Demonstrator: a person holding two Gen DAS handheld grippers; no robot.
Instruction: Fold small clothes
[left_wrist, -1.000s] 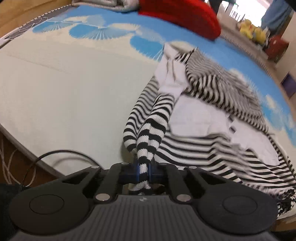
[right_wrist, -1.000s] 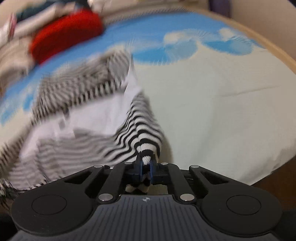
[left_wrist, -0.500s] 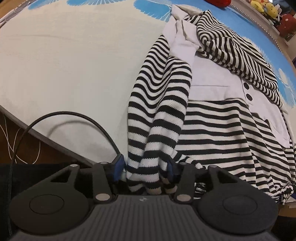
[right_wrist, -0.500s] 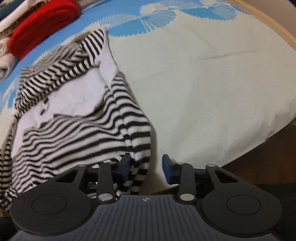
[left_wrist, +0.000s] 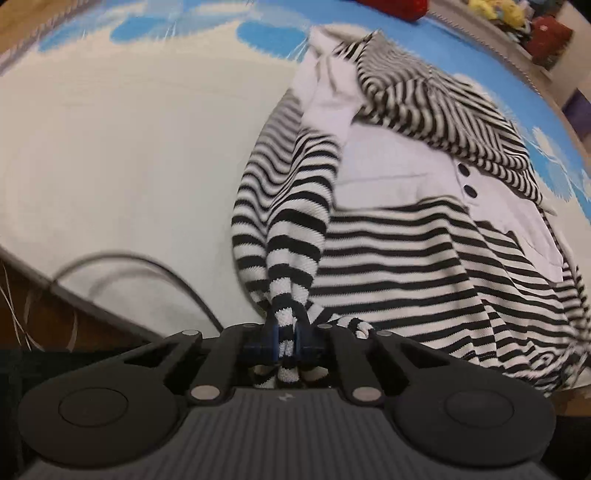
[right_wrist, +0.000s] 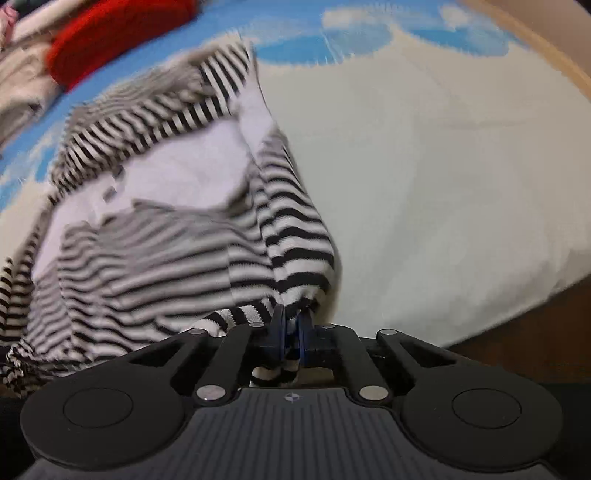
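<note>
Both tools are clamping again after opening: left tool (left_wrist: 286, 341) is gripping the striped garment's (left_wrist: 406, 254) sleeve at the bed's (left_wrist: 129, 147) near edge, right tool (right_wrist: 291, 334) pinching its opposite sleeve; red cushion (right_wrist: 110, 33) is lying beyond.

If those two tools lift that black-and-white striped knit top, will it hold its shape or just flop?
Probably flop: the black-and-white striped knit top already bunches into soft folds where it is pinched. It looks light, since small pinches gather it. The textured knit likely resists slipping.
</note>
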